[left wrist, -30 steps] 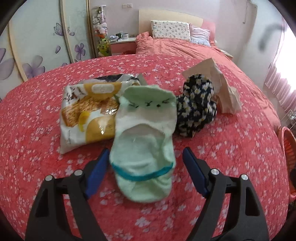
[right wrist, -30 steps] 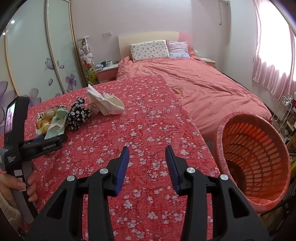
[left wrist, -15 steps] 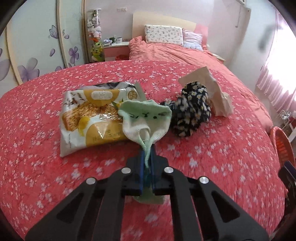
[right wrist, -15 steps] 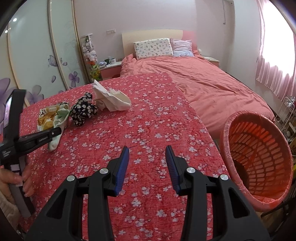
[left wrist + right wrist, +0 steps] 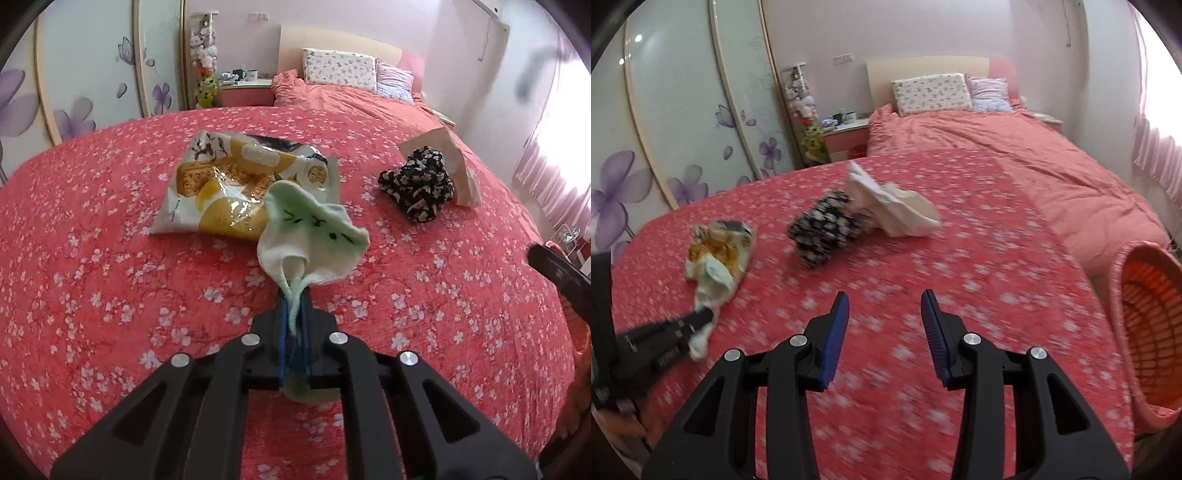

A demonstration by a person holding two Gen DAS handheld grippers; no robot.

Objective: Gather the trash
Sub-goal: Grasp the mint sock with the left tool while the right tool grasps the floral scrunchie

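left gripper (image 5: 293,325) pinches the green sock (image 5: 314,236) above the snack bag (image 5: 229,188)

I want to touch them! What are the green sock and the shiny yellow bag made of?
The green sock looks like soft, fuzzy knit cloth: it droops and bunches where the left tongs pinch it. The snack bag looks like thin glossy plastic film, probably foil-lined: it crinkles, glares, and shows silver at its torn top.

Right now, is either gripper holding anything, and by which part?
The left gripper pinches the pale green sock by its cuff end. The right gripper holds nothing.
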